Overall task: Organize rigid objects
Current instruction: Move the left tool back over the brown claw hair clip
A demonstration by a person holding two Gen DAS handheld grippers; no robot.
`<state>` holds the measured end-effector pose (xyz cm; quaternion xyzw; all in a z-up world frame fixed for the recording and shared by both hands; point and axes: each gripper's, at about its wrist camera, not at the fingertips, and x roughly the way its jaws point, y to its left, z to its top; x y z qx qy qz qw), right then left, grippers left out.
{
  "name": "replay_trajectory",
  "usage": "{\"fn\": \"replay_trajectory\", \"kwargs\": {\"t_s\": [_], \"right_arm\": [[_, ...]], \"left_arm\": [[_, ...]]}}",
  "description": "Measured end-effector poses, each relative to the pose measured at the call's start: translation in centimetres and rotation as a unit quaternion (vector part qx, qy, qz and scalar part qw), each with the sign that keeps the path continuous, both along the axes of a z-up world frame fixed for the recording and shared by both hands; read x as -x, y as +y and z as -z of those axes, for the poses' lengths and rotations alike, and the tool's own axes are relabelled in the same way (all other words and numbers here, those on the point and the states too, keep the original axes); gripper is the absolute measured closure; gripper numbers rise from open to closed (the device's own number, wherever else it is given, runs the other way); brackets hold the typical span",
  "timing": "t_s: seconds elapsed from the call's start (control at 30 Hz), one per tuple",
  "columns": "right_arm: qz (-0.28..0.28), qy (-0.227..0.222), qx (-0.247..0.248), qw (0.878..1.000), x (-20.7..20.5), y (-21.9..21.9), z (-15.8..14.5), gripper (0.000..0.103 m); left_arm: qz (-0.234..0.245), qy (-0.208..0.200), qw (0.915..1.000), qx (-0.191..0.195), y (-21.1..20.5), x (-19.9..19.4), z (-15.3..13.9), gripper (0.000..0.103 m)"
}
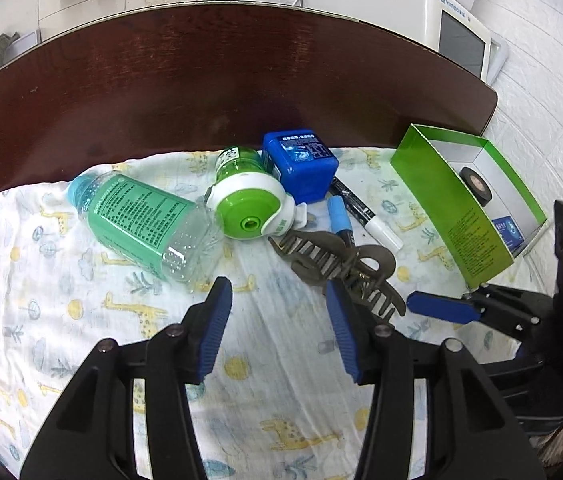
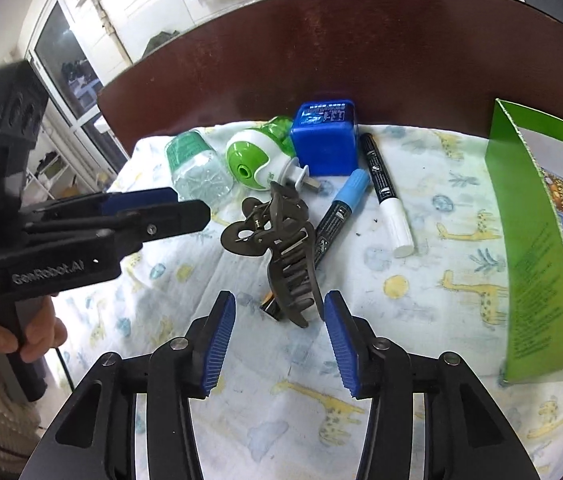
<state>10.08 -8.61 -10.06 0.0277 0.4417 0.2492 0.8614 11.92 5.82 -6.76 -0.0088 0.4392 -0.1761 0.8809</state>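
A brown hair claw clip (image 1: 341, 268) (image 2: 277, 240) lies on the giraffe-print cloth (image 1: 81, 320). Beside it lie a blue-capped marker (image 1: 339, 216) (image 2: 341, 212), a white-capped marker (image 1: 365, 212) (image 2: 387, 196), a blue box (image 1: 301, 164) (image 2: 325, 140), a green and white plug-in device (image 1: 247, 200) (image 2: 257, 160) and a clear bottle with a green label (image 1: 145, 220) (image 2: 197, 164). My left gripper (image 1: 277, 300) is open and empty, just short of the clip. My right gripper (image 2: 279, 308) is open, its jaws either side of the clip's near end.
An open green box (image 1: 453, 204) (image 2: 529, 240) stands at the right with a roll of black tape (image 1: 477, 184) and small packets inside. The dark wooden table (image 1: 201, 80) extends beyond the cloth. A white appliance (image 1: 421, 8) stands behind the table.
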Motion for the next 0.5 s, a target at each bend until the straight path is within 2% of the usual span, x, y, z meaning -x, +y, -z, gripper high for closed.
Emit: {"fn": "replay_trajectory", "kwargs": {"t_s": [0.1, 0.2, 0.3, 0.33, 0.37, 0.5], "right_arm": [[0.012, -0.001, 0.015, 1.0, -0.6, -0.1, 0.6, 0.055], [0.019, 0.013, -0.003, 1.0, -1.1, -1.1, 1.2, 0.071], [-0.005, 0.002, -0.001, 1.0, -0.3, -1.7, 1.0, 0.076], [-0.017, 0.0, 0.002, 1.0, 0.1, -1.8, 1.0, 0.083], [-0.029, 0.003, 0.003, 1.0, 0.4, -1.7, 1.1, 0.094], [-0.085, 0.007, 0.01, 0.996, 2.7, -1.7, 1.2, 0.094]], "left_arm": [[0.005, -0.001, 1.0, 0.002, 0.1, -0.3, 0.0, 0.055], [0.006, 0.001, 1.0, 0.004, 0.2, -0.5, 0.3, 0.055], [0.004, 0.006, 1.0, 0.006, 0.4, -0.7, 0.5, 0.054], [0.002, 0.008, 0.9999, 0.006, 0.5, -0.7, 0.6, 0.054], [0.0, 0.01, 0.9999, 0.006, 0.6, -0.7, 0.7, 0.054], [-0.003, 0.015, 0.9998, 0.011, 1.0, -0.6, 0.9, 0.054]]}}
